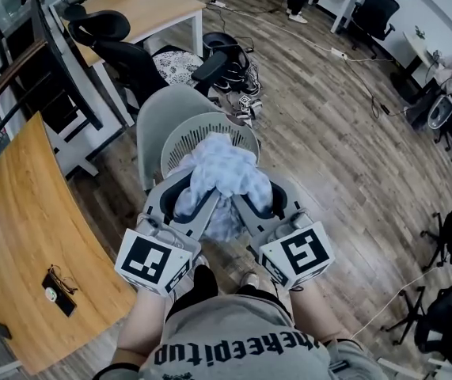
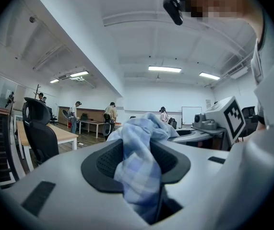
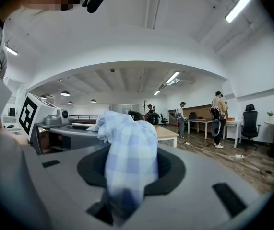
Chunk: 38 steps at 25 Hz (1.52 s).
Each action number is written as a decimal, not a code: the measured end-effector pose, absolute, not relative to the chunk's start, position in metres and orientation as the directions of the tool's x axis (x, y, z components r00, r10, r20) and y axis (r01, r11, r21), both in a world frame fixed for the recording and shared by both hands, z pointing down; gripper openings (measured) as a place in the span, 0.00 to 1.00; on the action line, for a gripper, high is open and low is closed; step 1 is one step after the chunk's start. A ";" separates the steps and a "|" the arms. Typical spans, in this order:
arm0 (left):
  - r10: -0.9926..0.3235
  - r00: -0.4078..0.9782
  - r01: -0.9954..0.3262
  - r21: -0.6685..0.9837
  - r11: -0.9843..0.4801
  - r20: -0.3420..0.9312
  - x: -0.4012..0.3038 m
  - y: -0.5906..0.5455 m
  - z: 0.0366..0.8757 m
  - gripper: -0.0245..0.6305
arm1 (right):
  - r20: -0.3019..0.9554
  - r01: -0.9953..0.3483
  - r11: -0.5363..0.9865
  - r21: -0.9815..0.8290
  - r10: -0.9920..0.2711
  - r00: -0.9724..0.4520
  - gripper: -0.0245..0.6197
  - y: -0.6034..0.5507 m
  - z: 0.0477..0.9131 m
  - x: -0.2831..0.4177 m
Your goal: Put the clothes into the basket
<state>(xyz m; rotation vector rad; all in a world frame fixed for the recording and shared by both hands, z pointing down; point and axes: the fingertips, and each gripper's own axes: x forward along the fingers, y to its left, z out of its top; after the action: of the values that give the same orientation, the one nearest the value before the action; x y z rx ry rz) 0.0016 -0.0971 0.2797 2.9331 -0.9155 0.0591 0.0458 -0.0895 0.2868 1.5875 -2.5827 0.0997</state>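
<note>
Grey plastic fills the foreground as a person in a grey printed T-shirt (image 1: 241,347) holds a two-jaw claw in each hand, side by side. The left gripper (image 1: 200,199) and the right gripper (image 1: 249,203), each bearing a cube of black-and-white square markers, are both clamped on one crumpled pale blue-and-white checked cloth (image 1: 226,172). Both gripper views show the fabric pinched between the dark ribbed pads and bulging out above them. Sharing the bundle between two grips appears meant to keep its loose ends gathered and off the floor. Seen from above, the checked cloth sits over the mouth of a round white slatted plastic basket (image 1: 180,145) standing on the brown wood-plank floor (image 1: 328,133). How high it hangs over the rim cannot be told. The garment looks lined up for the drop, so the task seems close to its last step, with lowering and letting go yet to come. To the left runs a curved honey-coloured wooden tabletop (image 1: 28,212) with a small black object on it. Beyond the basket stand a black mesh office chair (image 1: 115,42) and a light wooden desk with white legs (image 1: 146,6). Several people stand by desks at the far end of the open office.
</note>
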 end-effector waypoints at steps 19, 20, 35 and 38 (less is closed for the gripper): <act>-0.410 0.910 -0.414 0.076 -0.907 0.060 -0.013 -0.128 0.288 0.27 | 0.151 -0.960 0.281 0.004 -0.949 -0.277 0.27 -0.112 0.296 0.029; -0.403 0.913 -0.407 0.077 -0.910 0.058 -0.015 -0.127 0.289 0.27 | 0.151 -0.962 0.274 0.007 -0.951 -0.269 0.27 -0.111 0.296 0.027; -0.366 0.928 -0.371 0.111 -0.922 0.063 -0.018 -0.127 0.297 0.27 | 0.185 -0.972 0.236 0.014 -0.956 -0.229 0.27 -0.109 0.303 0.024; -0.379 0.924 -0.383 0.111 -0.917 0.057 -0.022 -0.129 0.295 0.27 | 0.184 -0.968 0.249 0.019 -0.953 -0.241 0.27 -0.111 0.301 0.020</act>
<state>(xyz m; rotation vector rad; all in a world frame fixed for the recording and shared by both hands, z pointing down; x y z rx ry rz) -0.0218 -0.1289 0.2949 2.9633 -0.5887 0.0515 0.0199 -0.1115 0.3006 1.8283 -2.3530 0.1466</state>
